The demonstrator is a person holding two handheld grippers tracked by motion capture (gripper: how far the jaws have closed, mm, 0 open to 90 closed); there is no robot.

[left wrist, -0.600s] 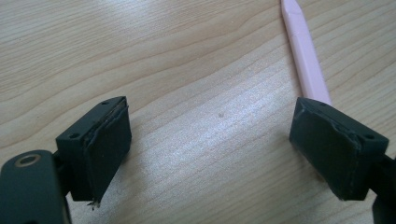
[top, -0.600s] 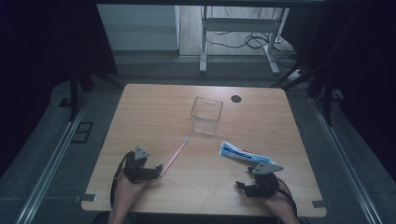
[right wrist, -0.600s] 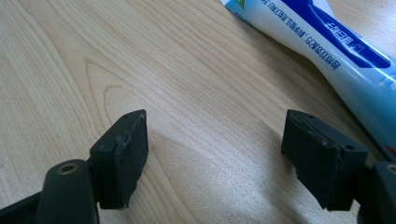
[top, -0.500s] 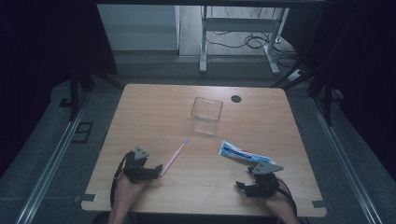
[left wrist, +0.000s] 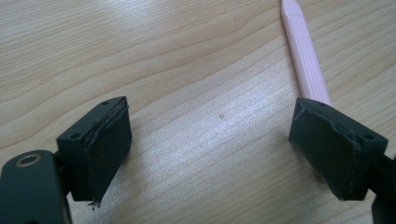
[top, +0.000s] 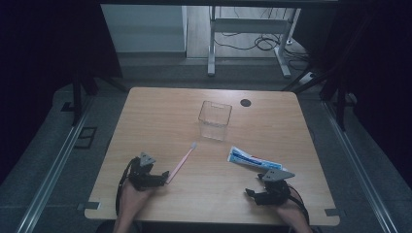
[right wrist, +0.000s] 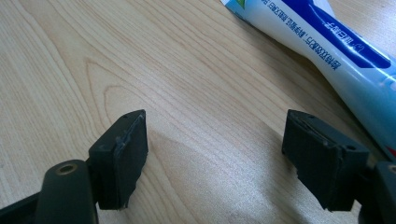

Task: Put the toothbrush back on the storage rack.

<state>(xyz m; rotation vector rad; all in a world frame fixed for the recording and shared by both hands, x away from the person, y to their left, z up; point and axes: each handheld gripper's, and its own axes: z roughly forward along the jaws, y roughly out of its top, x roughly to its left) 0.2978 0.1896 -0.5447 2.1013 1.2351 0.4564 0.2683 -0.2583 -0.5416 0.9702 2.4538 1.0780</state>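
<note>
A pink toothbrush (top: 180, 163) lies slantwise on the wooden table (top: 160, 116), its head toward a clear plastic box (top: 214, 120). My left gripper (top: 160, 178) rests at the handle end, open and holding nothing. In the left gripper view the gripper (left wrist: 210, 140) has bare wood between its jaws, and the toothbrush handle (left wrist: 306, 56) runs up from beside the right-hand jaw. A blue-and-white toothpaste tube (top: 252, 159) lies right of the middle. My right gripper (top: 252, 193) sits just in front of it, open. In the right gripper view the gripper (right wrist: 215, 144) has only wood between its pads, and the tube (right wrist: 327, 46) lies at upper right.
A black round cap (top: 246, 102) sits in the tabletop behind the box. Dark floor and rails flank the table. A metal frame with cables (top: 243, 39) stands beyond the far edge.
</note>
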